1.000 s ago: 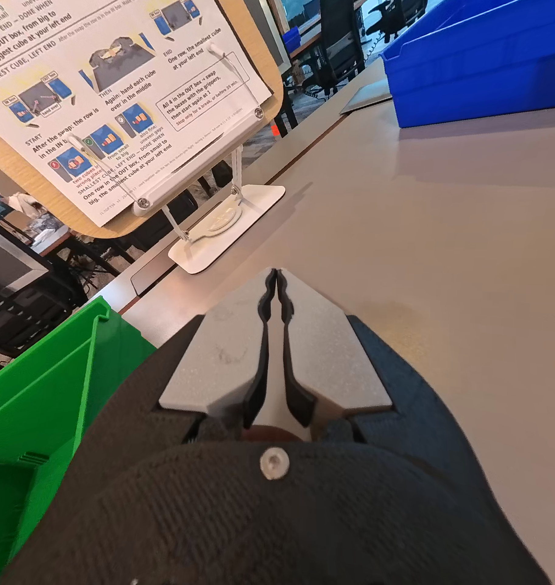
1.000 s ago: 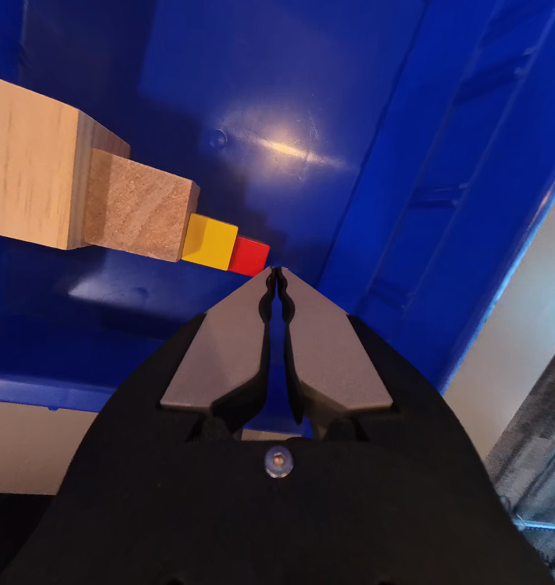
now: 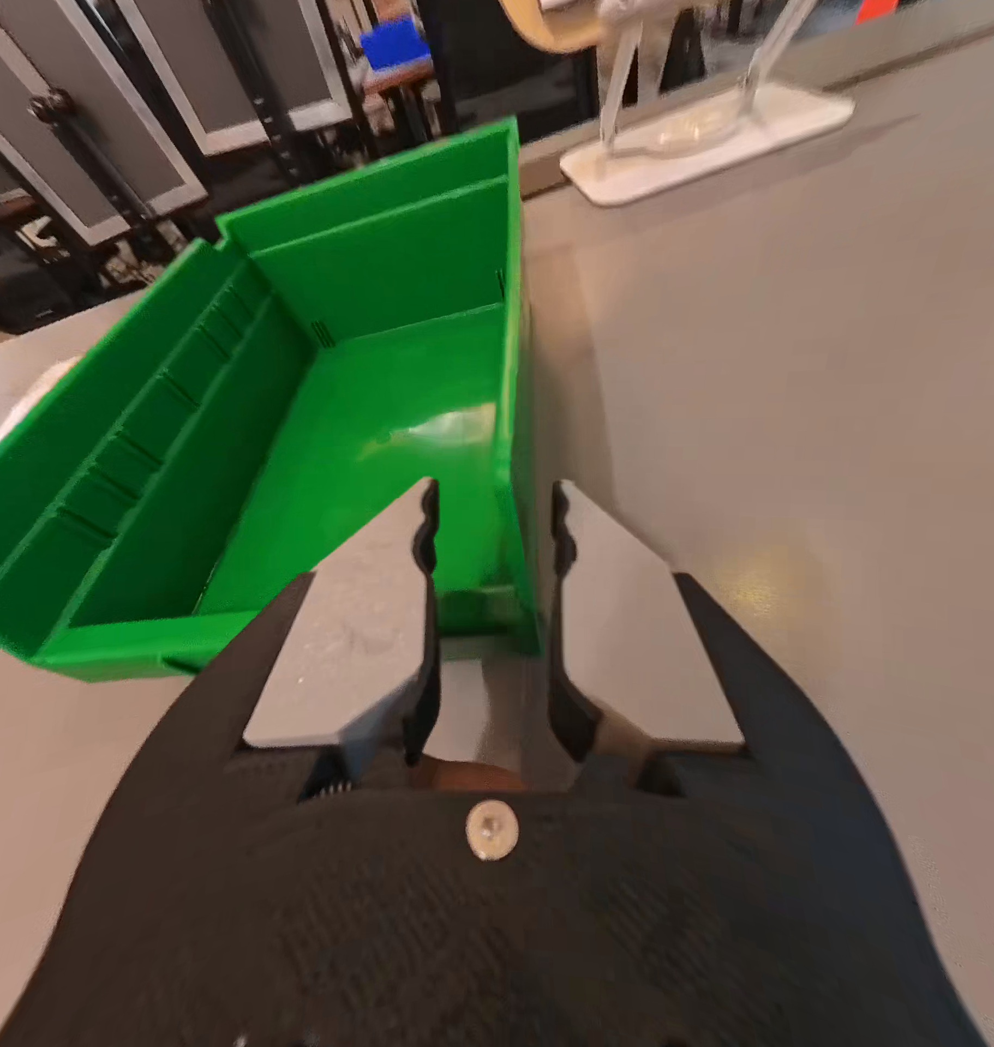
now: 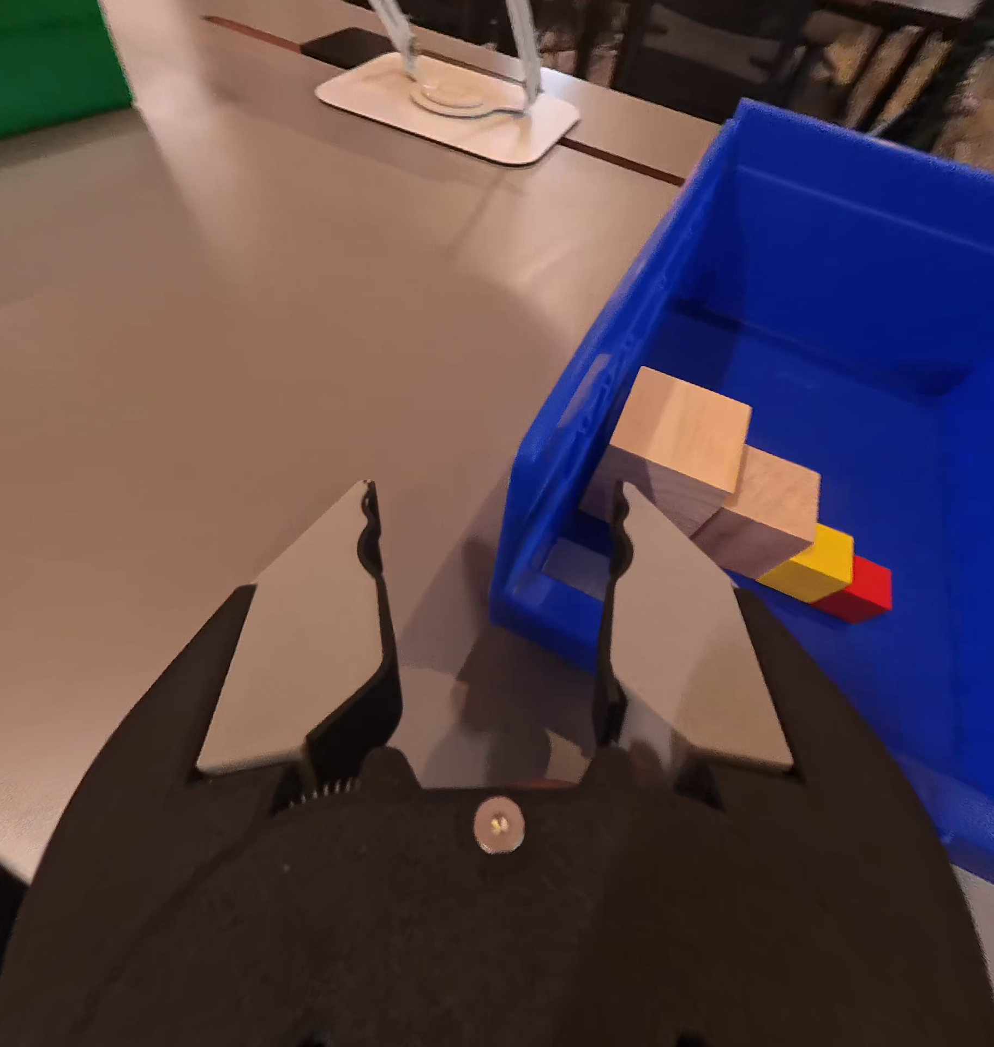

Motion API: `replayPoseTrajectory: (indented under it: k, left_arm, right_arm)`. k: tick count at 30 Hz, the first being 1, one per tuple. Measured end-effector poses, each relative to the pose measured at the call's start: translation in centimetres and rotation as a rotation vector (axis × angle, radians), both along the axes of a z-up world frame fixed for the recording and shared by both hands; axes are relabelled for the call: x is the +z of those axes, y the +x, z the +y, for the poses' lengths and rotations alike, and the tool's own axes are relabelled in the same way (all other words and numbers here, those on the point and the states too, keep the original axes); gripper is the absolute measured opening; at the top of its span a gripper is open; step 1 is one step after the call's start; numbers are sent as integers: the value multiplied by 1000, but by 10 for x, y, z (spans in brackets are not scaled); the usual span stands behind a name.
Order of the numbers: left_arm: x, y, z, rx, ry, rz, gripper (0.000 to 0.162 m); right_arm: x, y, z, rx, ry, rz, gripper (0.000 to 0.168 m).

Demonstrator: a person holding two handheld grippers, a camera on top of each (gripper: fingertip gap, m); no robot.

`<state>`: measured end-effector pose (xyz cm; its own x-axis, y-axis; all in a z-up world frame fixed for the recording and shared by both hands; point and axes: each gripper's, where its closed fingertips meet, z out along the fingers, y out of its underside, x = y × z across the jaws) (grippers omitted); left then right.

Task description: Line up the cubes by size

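In the right wrist view a blue bin [image 4: 585,453] holds a row of cubes touching side to side: a large pale wooden cube [image 4: 682,436], a smaller wooden cube [image 4: 767,521], a yellow cube [image 4: 812,564] and a red cube [image 4: 857,589]. My right gripper [image 4: 495,493] is open and empty, straddling the bin's near left corner. In the left wrist view a green bin [image 3: 370,294] stands empty on the grey table. My left gripper [image 3: 495,493] is open and empty over the green bin's right wall.
A white stand base [image 3: 710,153] with clear legs stands on the table beyond the green bin; it also shows in the right wrist view [image 4: 449,113]. A corner of the green bin [image 4: 41,68] shows at far left there. Office furniture lies beyond the table edge.
Both grippers have opened. The left one swung left onto the green bin. The right one pulled back out of the blue bin to its near left corner.
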<state>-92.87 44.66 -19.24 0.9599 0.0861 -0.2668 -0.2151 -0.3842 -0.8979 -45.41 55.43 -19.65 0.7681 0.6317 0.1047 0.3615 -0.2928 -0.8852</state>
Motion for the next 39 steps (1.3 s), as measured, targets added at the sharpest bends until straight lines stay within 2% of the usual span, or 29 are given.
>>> replayPoseTrajectory:
  k: [1,2,3,4,5,7,10,15,21,25,32,35,37,39]
  left_arm:
    - [-2,-2,5,11,-22,35,26]
    - [-2,0,9,-1,-22,71,17]
    - [-3,3,12,-5,-30,78,6]
    - [-3,6,13,-22,-32,68,4]
    - [-3,7,12,-38,-39,45,2]
    - [0,6,7,-64,-34,-21,1]
    - [20,-7,-10,-78,31,-72,1]
    - [64,-16,-39,-83,114,-119,1]
    - [137,-3,-62,-152,283,-151,2]
    - [168,10,-74,-176,377,-136,4]
    - [188,10,-90,-173,475,-156,4]
    - [192,-1,-92,-144,486,-159,3]
    - [193,-10,-95,-118,491,-157,3]
    - [194,-19,-100,-94,488,-141,3]
  right_arm:
    - [1,-1,2,-11,19,-11,76]
    - [0,-3,2,-9,24,-26,53]
    - [-1,0,4,-33,28,-51,37]
    - [-2,7,7,-68,45,-91,19]
    - [-2,11,7,-66,58,-119,13]
    - [-2,16,4,-70,49,-115,12]
    - [-2,18,-2,-64,54,-143,11]
    - [-1,-26,-26,9,47,-115,14]
    - [2,-123,-54,68,58,-25,15]
    - [2,-203,-75,127,53,1,15]
    - [5,-364,-122,308,34,35,19]
    - [10,-435,-139,382,87,29,22]
    - [21,-473,-154,443,141,42,20]
    - [45,-488,-171,501,206,80,21]
